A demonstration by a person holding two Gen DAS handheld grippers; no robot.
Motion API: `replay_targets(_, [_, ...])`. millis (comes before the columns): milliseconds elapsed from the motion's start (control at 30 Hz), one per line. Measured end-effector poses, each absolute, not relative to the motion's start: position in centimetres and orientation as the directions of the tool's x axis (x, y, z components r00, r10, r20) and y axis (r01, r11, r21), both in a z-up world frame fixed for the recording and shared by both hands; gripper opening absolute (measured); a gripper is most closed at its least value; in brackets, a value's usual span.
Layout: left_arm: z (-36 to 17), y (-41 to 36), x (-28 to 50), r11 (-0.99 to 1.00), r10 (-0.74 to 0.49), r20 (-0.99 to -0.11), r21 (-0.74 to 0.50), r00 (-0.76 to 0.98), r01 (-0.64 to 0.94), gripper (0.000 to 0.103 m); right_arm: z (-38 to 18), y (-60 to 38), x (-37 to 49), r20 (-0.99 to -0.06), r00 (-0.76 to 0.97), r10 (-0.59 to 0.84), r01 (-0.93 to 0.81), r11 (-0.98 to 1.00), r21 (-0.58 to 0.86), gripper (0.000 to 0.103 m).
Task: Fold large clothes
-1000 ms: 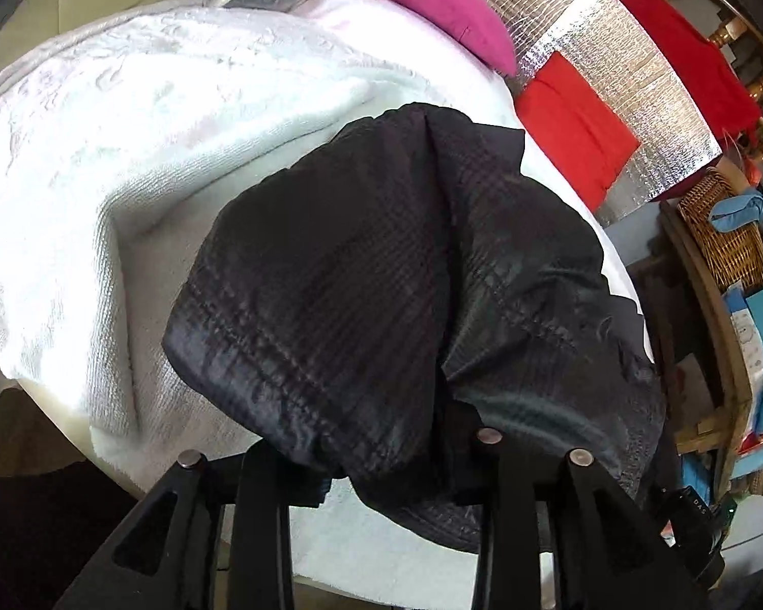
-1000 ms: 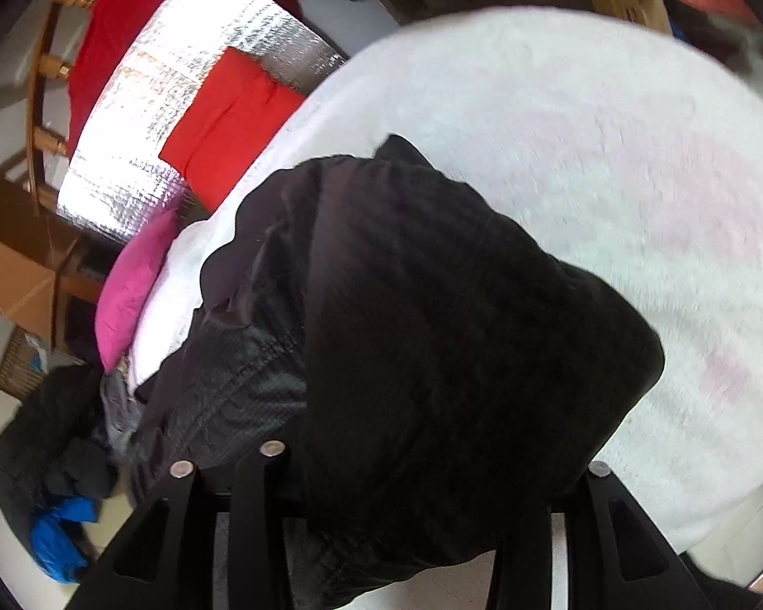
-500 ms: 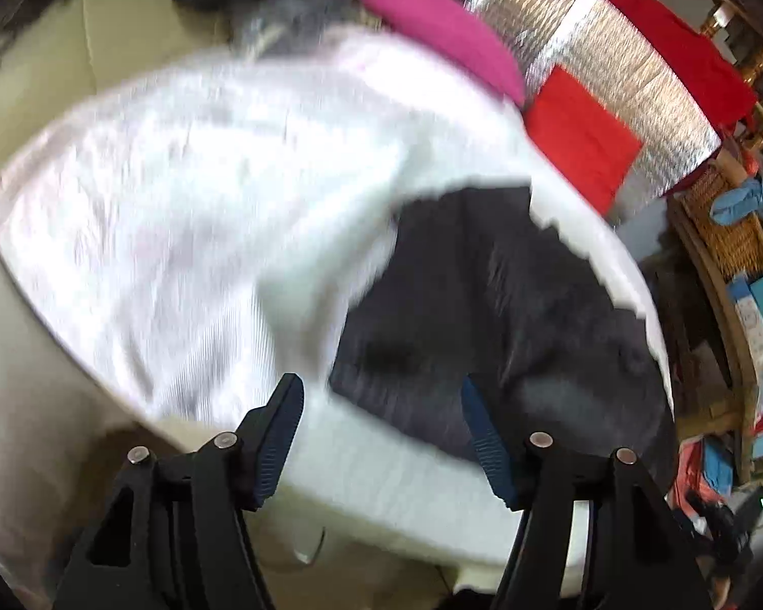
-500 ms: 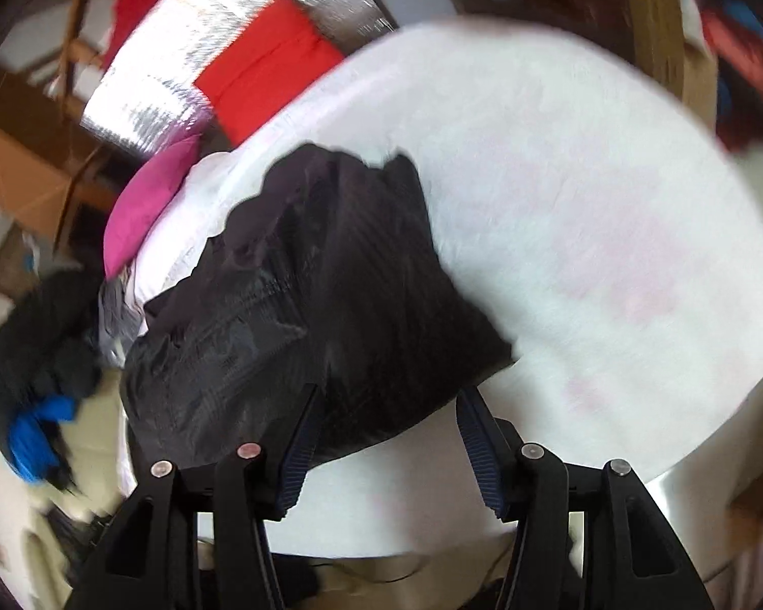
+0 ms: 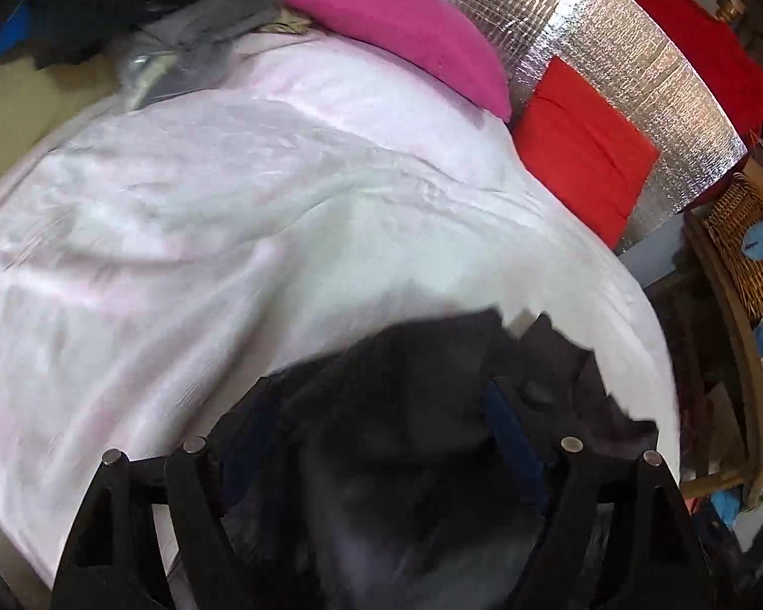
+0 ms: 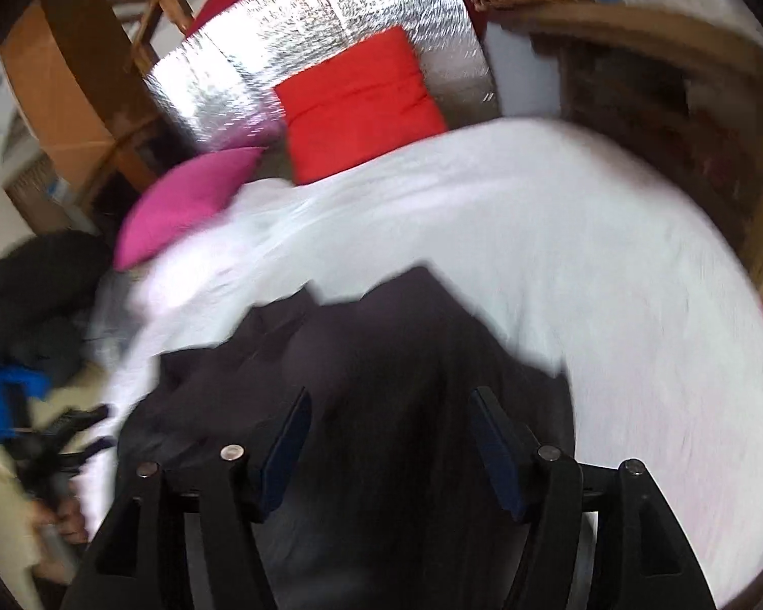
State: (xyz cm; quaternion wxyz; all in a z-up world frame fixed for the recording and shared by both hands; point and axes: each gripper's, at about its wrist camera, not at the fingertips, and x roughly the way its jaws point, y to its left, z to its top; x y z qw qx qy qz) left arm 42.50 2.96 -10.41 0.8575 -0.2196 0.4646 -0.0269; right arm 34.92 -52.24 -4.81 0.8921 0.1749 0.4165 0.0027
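Note:
A black quilted garment (image 5: pixel 412 406) lies bunched on the white blanket (image 5: pixel 203 234) of a bed. In the left wrist view it fills the bottom centre. My left gripper (image 5: pixel 376 406) hangs over it with its jaws opening; the blue pads (image 5: pixel 508 432) stand apart and press on nothing. In the right wrist view the same garment (image 6: pixel 381 345) lies below my right gripper (image 6: pixel 390 396). Its jaws are opening too, and the cloth shows between the pads (image 6: pixel 493 447) without being pinched. Both views are blurred by motion.
A pink cushion (image 5: pixel 407 35) and a red cushion (image 5: pixel 580 152) lean on a silver foil panel (image 5: pixel 610 51) at the head of the bed. Grey and dark clothes (image 5: pixel 203 25) are piled at the far left. A wicker basket (image 5: pixel 747 239) and shelves stand right.
Both grippers let go of the black garment and their jaws spread wide. The garment dropped onto the blanket. Both cameras pulled back and swung, so more of the bed shows.

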Motion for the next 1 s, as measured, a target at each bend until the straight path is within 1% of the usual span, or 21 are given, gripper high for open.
replay_targets(67, [-10.5,1.7,44.4,0.923,-0.256,-0.797,-0.370,0.547,-0.108,0.082,-5.9,-52.1,37.8,-0.750,0.651,0.114,0.159,0.946,0.282,0.073])
replay_targets(167, [-11.2,-0.7,46.9,0.959,-0.228,-0.831,-0.281,0.508,-0.029,0.083,-8.2,-52.5,41.8,-0.786,0.605,0.128,0.174,0.942,0.287,0.073])
replay_targets(233, [-12.1,-2.1,48.1,0.974,-0.212,-0.867,-0.225,0.451,0.027,0.083,-9.5,-53.2,43.2,-0.799,0.586,0.135,0.186,0.937,0.295,0.073])
replay_targets(300, [-12.9,-3.2,48.7,0.980,-0.199,-0.886,-0.190,0.418,0.062,0.083,-10.8,-53.6,44.4,-0.816,0.561,0.141,0.201,0.933,0.299,0.076])
replay_targets(433, [-14.4,-5.5,48.6,0.986,-0.107,-0.904,-0.043,0.415,0.159,0.082,-12.5,-53.3,45.4,-0.837,0.529,0.140,0.202,0.937,0.285,0.078])
replay_targets(467, [-14.6,-5.9,48.4,0.985,-0.083,-0.902,-0.009,0.425,0.172,0.080,-12.4,-52.7,45.3,-0.842,0.527,0.116,0.182,0.952,0.245,0.075])
replay_targets(500, [-14.7,-6.1,48.3,0.984,-0.061,-0.898,0.018,0.435,0.177,0.067,-12.4,-52.3,45.3,-0.842,0.532,0.092,0.166,0.964,0.210,0.071])
replay_targets(533, [-15.0,-6.3,48.0,0.981,-0.006,-0.892,0.082,0.452,0.174,0.048,-12.2,-51.6,45.1,-0.840,0.539,0.055,0.148,0.976,0.159,0.054])
replay_targets(567, [-15.1,-6.3,47.9,0.980,0.023,-0.886,0.112,0.462,0.166,0.040,-12.1,-50.8,45.0,-0.843,0.538,0.003,0.137,0.986,0.091,0.028])
replay_targets(600, [-14.9,-6.0,47.8,0.980,0.033,-0.879,0.122,0.476,0.157,0.027,-12.0,-50.4,44.9,-0.847,0.530,-0.048,0.140,0.990,0.032,0.024])
replay_targets(633, [-14.6,-5.5,47.6,0.983,0.023,-0.873,0.109,0.487,0.148,0.018,-11.9,-50.3,44.8,-0.845,0.529,-0.082,0.146,0.989,-0.005,0.019])
replay_targets(667, [-14.0,-4.8,47.5,0.988,-0.012,-0.868,0.067,0.496,0.141,0.016,-11.6,-50.2,44.6,-0.831,0.549,-0.088,0.147,0.989,-0.007,0.006])
replay_targets(700, [-13.4,-4.1,47.4,0.991,-0.051,-0.860,0.019,0.507,0.132,0.014,-11.3,-50.3,44.3,-0.822,0.563,-0.085,0.144,0.990,-0.004,0.000])
replay_targets(733, [-12.9,-3.6,47.3,0.992,-0.072,-0.854,-0.009,0.515,0.124,0.012,-10.8,-50.3,44.1,-0.808,0.586,-0.067,0.134,0.991,0.015,0.000])
replay_targets(833, [-11.6,-2.0,47.0,0.993,-0.115,-0.826,-0.076,0.552,0.094,0.011,-9.4,-49.9,43.8,-0.768,0.637,-0.074,0.134,0.991,0.016,0.000])
replay_targets(900, [-11.2,-1.4,46.9,0.991,-0.136,-0.820,-0.107,0.556,0.085,0.010,-8.8,-49.9,43.8,-0.753,0.658,0.010,0.093,0.991,0.094,0.000])
replay_targets(933, [-11.3,-1.3,47.1,0.987,-0.163,-0.823,-0.132,0.545,0.095,0.015,-8.7,-50.0,43.9,-0.749,0.656,0.093,0.059,0.983,0.174,0.002])
replay_targets(967, [-11.7,-1.3,47.4,0.978,-0.211,-0.836,-0.178,0.506,0.112,0.025,-8.8,-50.3,44.0,-0.746,0.642,0.175,0.035,0.966,0.257,0.002])
replay_targets(1000, [-12.2,-1.4,47.7,0.973,-0.233,-0.852,-0.203,0.468,0.113,0.060,-8.9,-50.5,44.3,-0.745,0.626,0.228,0.025,0.950,0.312,0.003])
